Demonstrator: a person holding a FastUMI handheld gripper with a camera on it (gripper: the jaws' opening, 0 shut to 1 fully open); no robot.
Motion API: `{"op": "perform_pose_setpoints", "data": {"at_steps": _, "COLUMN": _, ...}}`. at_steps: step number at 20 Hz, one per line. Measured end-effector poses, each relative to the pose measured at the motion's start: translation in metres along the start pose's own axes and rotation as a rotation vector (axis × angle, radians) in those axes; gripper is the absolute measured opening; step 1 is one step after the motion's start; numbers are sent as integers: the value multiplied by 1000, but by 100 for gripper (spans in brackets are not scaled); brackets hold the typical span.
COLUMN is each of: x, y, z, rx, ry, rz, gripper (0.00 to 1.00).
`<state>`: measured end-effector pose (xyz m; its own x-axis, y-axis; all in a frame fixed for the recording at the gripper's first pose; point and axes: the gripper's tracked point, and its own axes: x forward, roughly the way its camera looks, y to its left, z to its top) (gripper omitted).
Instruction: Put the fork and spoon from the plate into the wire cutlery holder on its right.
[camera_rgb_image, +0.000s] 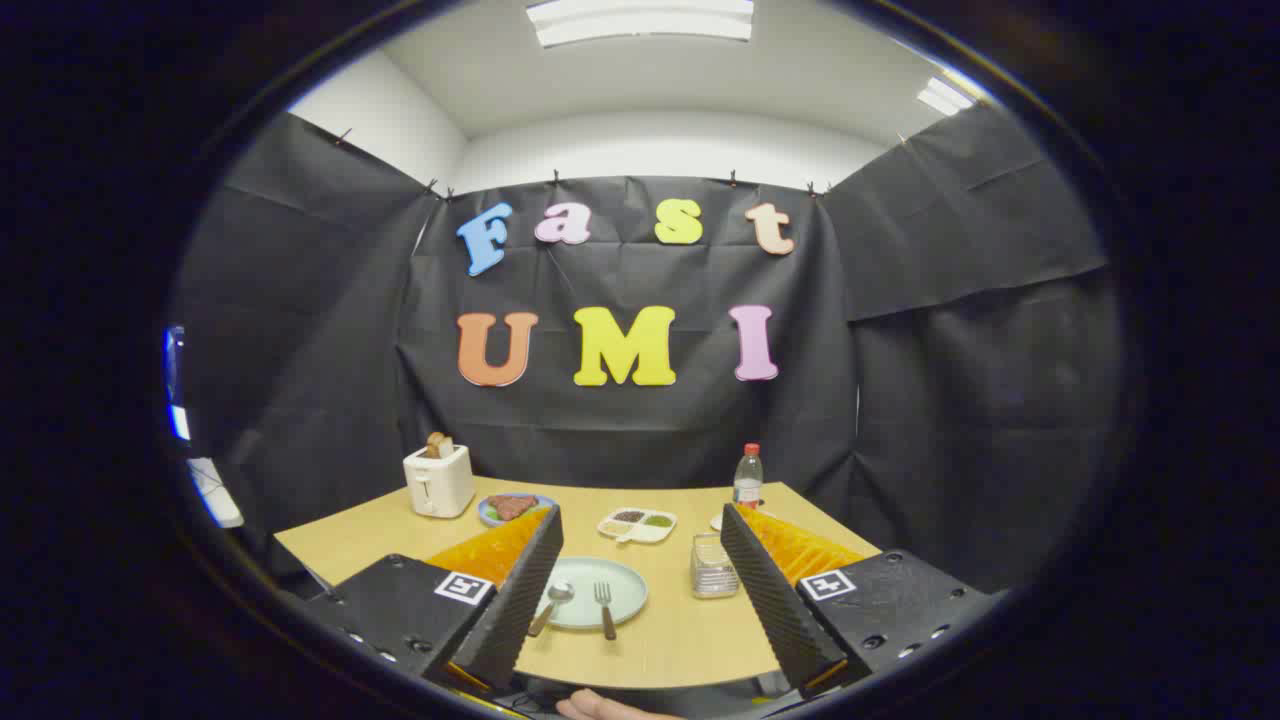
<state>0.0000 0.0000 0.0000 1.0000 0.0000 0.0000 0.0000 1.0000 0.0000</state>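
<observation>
A pale green plate (625, 580) lies on the wooden table, seen between my two fingers. On it rest a spoon (553, 603) to the left and a fork (605, 608) to the right, handles pointing toward me. The wire cutlery holder (713, 567) stands just right of the plate, close to the right finger's inner edge. My gripper (640, 525) hangs well above and short of the table, fingers wide apart and holding nothing.
A white toaster (439, 480) with a slice of bread stands at the back left. Beside it is a blue plate of food (513, 508). A white divided dish (638, 524) and a water bottle (748, 476) sit behind the plate. A hand (600, 708) shows below.
</observation>
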Motion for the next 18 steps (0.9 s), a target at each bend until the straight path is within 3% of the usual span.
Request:
{"op": "perform_pose_setpoints", "data": {"at_steps": 6, "x": 28, "y": 9, "z": -32, "rx": -5, "ry": 67, "rz": 53, "gripper": 95}}
{"op": "perform_pose_setpoints", "data": {"at_steps": 18, "x": 44, "y": -3, "z": -24, "rx": -34, "ry": 67, "rz": 45, "gripper": 95}}
